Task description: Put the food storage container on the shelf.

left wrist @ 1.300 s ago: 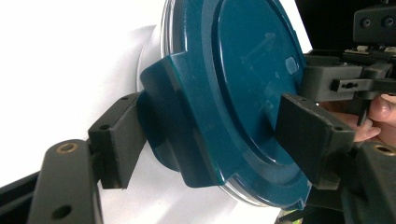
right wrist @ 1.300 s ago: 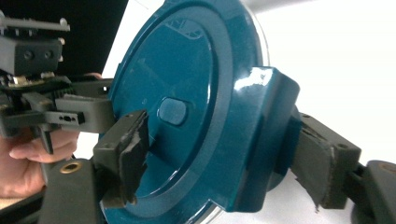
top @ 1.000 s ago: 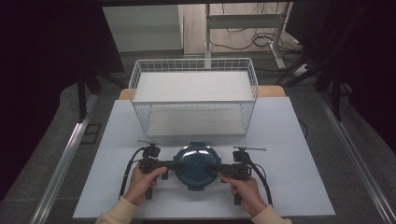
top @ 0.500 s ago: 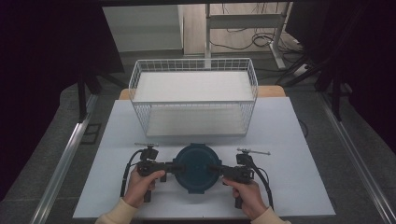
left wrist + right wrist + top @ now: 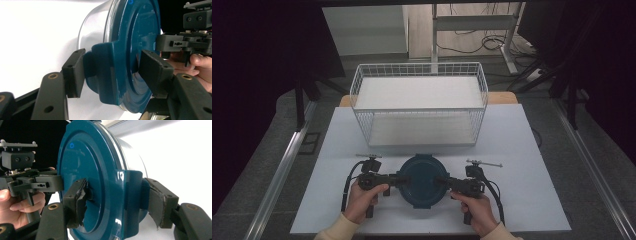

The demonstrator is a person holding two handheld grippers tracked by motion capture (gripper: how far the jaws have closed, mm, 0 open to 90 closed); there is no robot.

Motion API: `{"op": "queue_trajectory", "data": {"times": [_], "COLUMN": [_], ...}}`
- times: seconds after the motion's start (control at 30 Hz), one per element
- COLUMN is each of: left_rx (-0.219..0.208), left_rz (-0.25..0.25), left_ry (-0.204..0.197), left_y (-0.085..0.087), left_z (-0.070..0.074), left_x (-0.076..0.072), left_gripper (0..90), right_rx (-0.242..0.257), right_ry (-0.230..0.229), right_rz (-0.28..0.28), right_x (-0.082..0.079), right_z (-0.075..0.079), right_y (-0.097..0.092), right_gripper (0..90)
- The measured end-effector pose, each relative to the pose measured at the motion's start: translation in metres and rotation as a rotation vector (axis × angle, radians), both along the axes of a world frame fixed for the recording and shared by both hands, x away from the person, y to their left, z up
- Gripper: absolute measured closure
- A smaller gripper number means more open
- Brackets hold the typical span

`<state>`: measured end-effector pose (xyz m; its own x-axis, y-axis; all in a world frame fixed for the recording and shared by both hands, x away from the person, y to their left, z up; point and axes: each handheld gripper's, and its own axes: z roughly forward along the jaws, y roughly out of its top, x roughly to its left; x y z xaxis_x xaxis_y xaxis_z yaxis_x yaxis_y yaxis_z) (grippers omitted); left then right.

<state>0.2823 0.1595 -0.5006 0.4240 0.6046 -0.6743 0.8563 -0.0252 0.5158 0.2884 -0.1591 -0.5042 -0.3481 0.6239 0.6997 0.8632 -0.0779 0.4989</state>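
- A round container with a dark teal lid (image 5: 422, 180) is seen low in the middle of the high view, standing on the white worktop (image 5: 532, 200) between the two hands.
- In the gripper views a clear or metallic wall is seen under the lid; which of the two cannot be told, and no contents can be made out.
- The lid is judged hard, glossy and likely slippery. The best holds are judged to be the two raised clasp tabs at opposite edges, where the plastic is thick.
- The right tongs (image 5: 120, 207) are clamped on one clasp tab, one pad on the lid's face and the other behind the tab; their jaws have just been closing.
- The left tongs (image 5: 115, 72) straddle the opposite tab and have just been closing; the pad (image 5: 73, 72) on the tab's outer side lies against it, the other sits at the lid's face, and firm pressure cannot be confirmed.
- A white wire basket (image 5: 419, 102), lined in white, stands higher in the high view, apart from the container.
- Its near wall is judged the one obstacle if the container is carried that way; it would have to be lifted over the rim.
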Motion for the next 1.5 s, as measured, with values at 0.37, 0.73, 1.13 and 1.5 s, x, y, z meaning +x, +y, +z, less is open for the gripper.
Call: {"op": "queue_trajectory", "data": {"times": [0.37,0.73,1.13,1.5], "left_rx": [-0.002,-0.011,-0.006,-0.002], "left_rz": [0.008,0.005,0.001,0.004], "left_ry": [-0.050,-0.099,-0.141,-0.181], "left_y": [0.000,0.002,0.000,0.000], "left_z": [0.013,0.027,0.042,0.056], "left_x": [-0.005,-0.009,-0.010,-0.006], "left_gripper": [41.1,42.3,42.2,42.3], "right_rx": [-0.009,-0.016,-0.022,-0.020], "right_ry": [-0.070,-0.141,-0.193,-0.229], "right_rz": [0.030,0.052,0.059,0.064], "right_x": [-0.002,-0.004,-0.006,-0.002], "right_z": [0.012,0.027,0.042,0.055], "right_y": [0.001,0.000,-0.001,-0.001], "right_gripper": [37.3,37.2,37.2,37.3]}}
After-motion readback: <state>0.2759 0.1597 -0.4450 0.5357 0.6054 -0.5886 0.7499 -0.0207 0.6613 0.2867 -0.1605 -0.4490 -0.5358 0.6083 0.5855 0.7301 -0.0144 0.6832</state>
